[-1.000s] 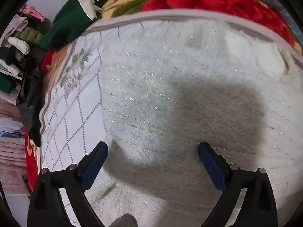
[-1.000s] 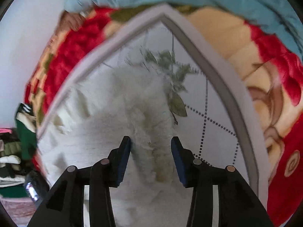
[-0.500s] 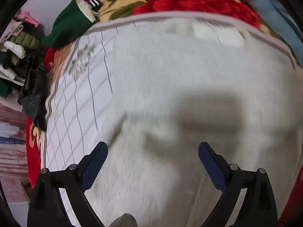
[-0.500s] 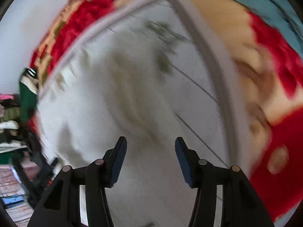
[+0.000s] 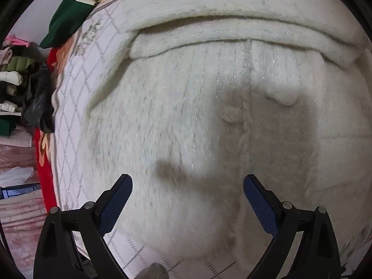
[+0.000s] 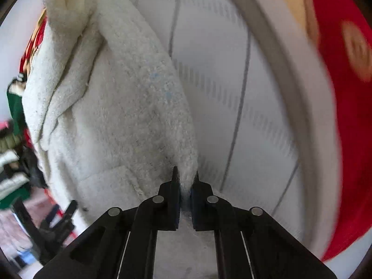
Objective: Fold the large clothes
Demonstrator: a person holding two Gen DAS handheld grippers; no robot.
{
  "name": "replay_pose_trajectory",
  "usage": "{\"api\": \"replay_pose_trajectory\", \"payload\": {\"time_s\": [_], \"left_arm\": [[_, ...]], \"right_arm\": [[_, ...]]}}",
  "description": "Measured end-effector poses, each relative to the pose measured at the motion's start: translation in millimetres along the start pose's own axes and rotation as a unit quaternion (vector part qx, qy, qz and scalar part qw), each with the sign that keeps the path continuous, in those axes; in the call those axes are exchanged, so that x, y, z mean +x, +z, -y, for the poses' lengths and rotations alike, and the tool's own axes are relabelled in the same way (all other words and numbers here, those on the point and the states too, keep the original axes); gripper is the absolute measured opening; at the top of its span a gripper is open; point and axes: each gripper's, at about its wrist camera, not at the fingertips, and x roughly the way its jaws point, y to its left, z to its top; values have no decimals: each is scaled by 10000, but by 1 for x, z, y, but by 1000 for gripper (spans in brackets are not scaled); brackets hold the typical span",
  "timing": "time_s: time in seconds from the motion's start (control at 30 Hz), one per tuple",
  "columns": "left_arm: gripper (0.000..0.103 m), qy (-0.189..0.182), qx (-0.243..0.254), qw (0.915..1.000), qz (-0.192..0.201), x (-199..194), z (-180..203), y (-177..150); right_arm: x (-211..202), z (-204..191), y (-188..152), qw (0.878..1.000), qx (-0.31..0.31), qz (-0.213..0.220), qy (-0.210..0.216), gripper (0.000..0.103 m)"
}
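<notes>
Left wrist view: the left gripper (image 5: 187,194) hangs with its blue-padded fingers (image 5: 117,200) wide apart, nothing between them, above the fluffy cream-white knitted garment (image 5: 186,116). It lies spread across the white quilted bed cover with grey diamond stitching (image 5: 69,107), reaching close to the cover's left edge, a thick folded band running along its far side. The garment's right part runs out of frame, and a grey shadow dims its middle. At the cover's far left corner sits a dark green folded cloth (image 5: 65,21); the heap of clothes beyond (image 5: 16,79) is too jumbled to sort out.

Right wrist view: the right gripper (image 6: 185,176) is clamped tight on a pinched ridge of the same cream garment (image 6: 111,107); the pads are buried in pile. The cover's grey border (image 6: 286,69) and the red floral blanket (image 6: 344,116) smear with blur on the right.
</notes>
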Motion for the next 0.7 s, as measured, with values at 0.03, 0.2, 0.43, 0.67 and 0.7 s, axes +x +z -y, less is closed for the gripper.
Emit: {"api": "replay_pose_trajectory", "payload": {"time_s": [0.03,0.2,0.43,0.67,0.7], "left_arm": [[98,21,11,10000,8,-4,-6,-4],[98,229,-72,9996,131,-17,-54,-26],[98,382,-620,9973,108,-2,-94,-46],[98,489,-531,9974,87,36,-66,-56],[98,542,-497,9973,81,41,-61,-56]], "right_arm": [[4,2,-13,9999,124,-54,82,6],[40,-3,-101,9916,687,-696,851,6],[37,-30,-146,9967,418,-690,41,32],[-7,-46,-77,9965,-70,811,-187,37],[-10,-43,-61,9947,-60,967,-353,26]]}}
